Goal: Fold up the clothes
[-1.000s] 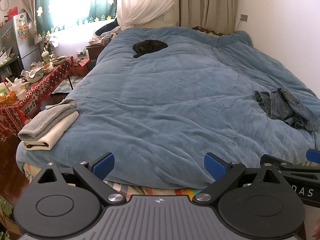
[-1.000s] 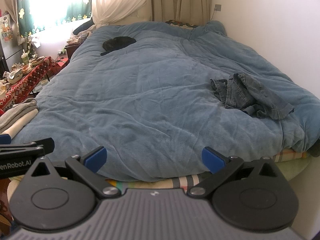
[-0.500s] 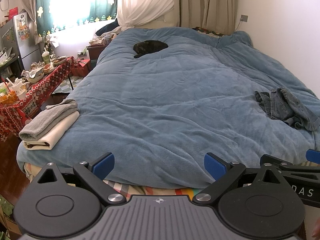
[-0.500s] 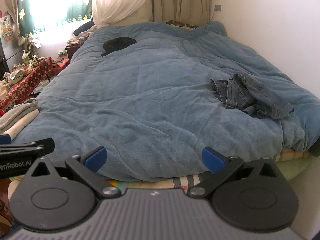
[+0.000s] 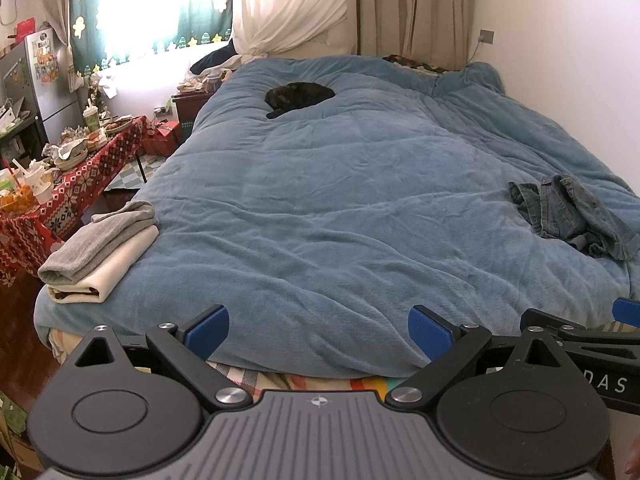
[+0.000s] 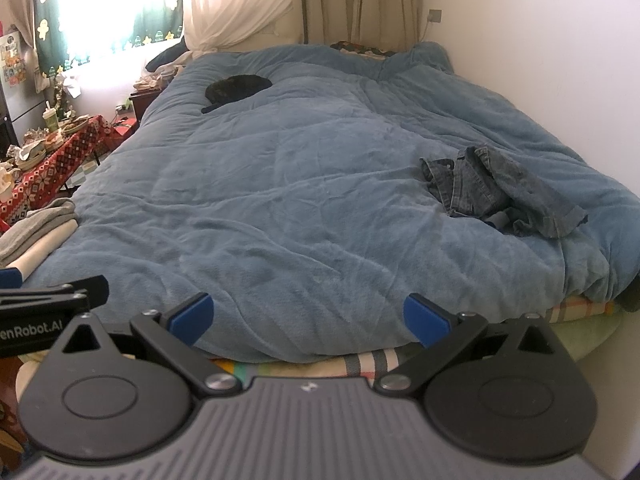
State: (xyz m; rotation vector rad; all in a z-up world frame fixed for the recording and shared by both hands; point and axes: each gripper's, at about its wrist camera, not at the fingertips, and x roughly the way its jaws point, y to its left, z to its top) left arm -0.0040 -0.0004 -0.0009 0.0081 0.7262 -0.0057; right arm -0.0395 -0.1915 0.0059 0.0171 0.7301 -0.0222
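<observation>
Lying crumpled on the blue duvet (image 6: pixel 304 200) near its right edge, the denim garment (image 6: pixel 500 196) shows seams and a cuff. Both the left gripper (image 5: pixel 319 330) and right gripper (image 6: pixel 308 318) gape wide, holding nothing. Only the left view fully shows 2 folded clothes (image 5: pixel 96 252) stacked.
</observation>
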